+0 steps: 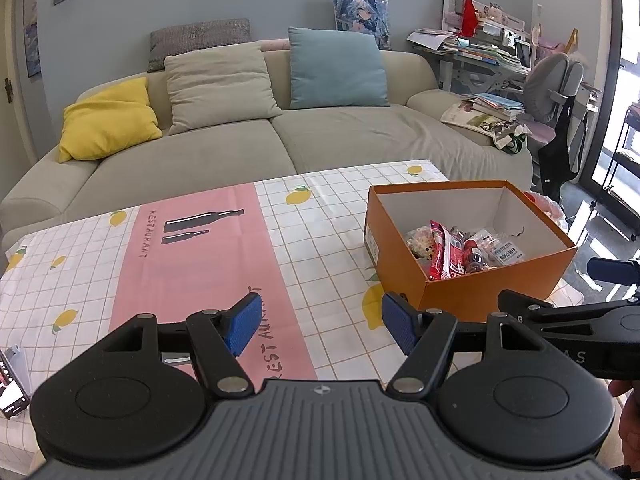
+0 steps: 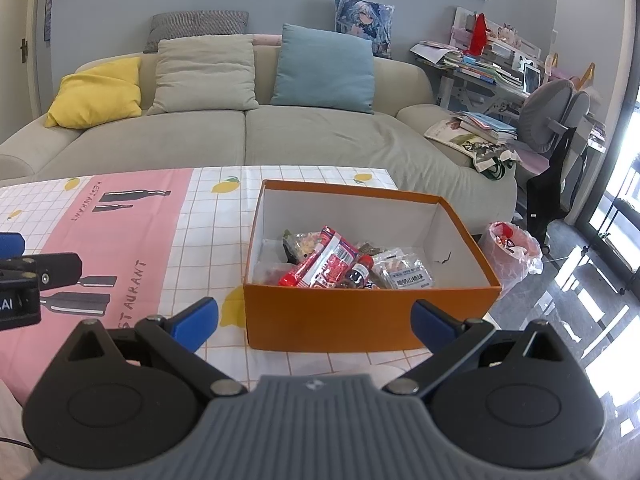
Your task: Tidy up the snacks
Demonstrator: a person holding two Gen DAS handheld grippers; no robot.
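Note:
An orange cardboard box [image 2: 360, 320] [image 1: 480, 292] stands on the table's right part and holds several snack packets [image 2: 336, 264] [image 1: 444, 254], among them a red wrapper and a small dark bottle [image 2: 358, 272]. My right gripper [image 2: 316, 322] stands open just in front of the box's near wall, with nothing between its blue pads. My left gripper [image 1: 320, 322] stands open over the pink and white tablecloth [image 1: 192, 256], left of the box, with nothing in it. Part of the other gripper shows at each view's edge.
A beige sofa [image 1: 240, 148] with cushions runs behind the table. A cluttered desk and grey chair [image 2: 552, 108] stand at the right. A bin with a pink bag [image 2: 512, 252] sits on the floor beside the box. A phone [image 1: 12, 384] lies at the table's left edge.

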